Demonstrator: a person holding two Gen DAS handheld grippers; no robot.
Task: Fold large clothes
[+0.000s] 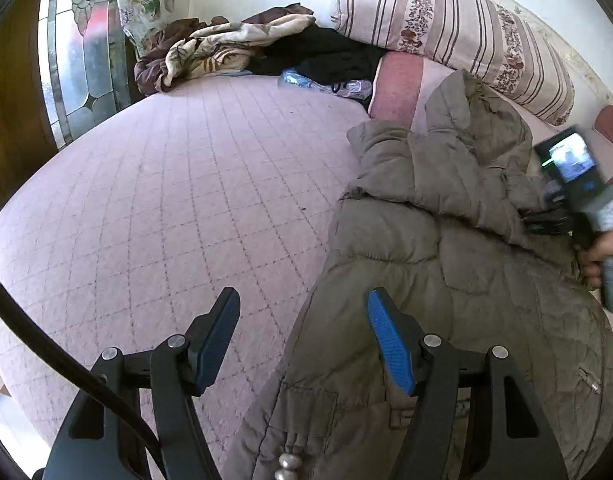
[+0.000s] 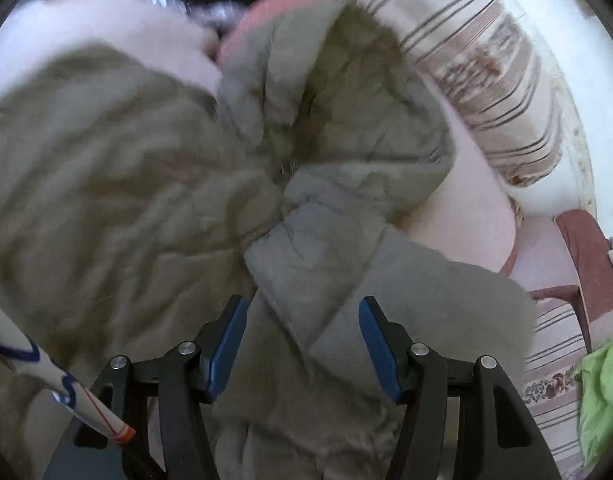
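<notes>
An olive-grey padded coat (image 1: 446,248) lies spread on the right half of the pink quilted bed (image 1: 166,200), its hood end toward the pillows. My left gripper (image 1: 304,340) hangs open over the coat's left edge, one finger above the bedcover and one above the coat, gripping nothing. In the right wrist view, my right gripper (image 2: 302,344) stands open just above a folded sleeve or flap of the coat (image 2: 314,264), and its pads do not press on the fabric. This view is blurred. A hand (image 1: 602,252) holds the right device at the coat's right side.
A striped floral pillow (image 1: 446,28) and a pink cushion (image 1: 398,84) lie behind the coat. A heap of blankets (image 1: 226,48), black clothing (image 1: 326,56) and a plastic bag (image 1: 326,84) sit at the far edge. A glass door (image 1: 78,60) stands left; green cloth (image 2: 602,392) lies right.
</notes>
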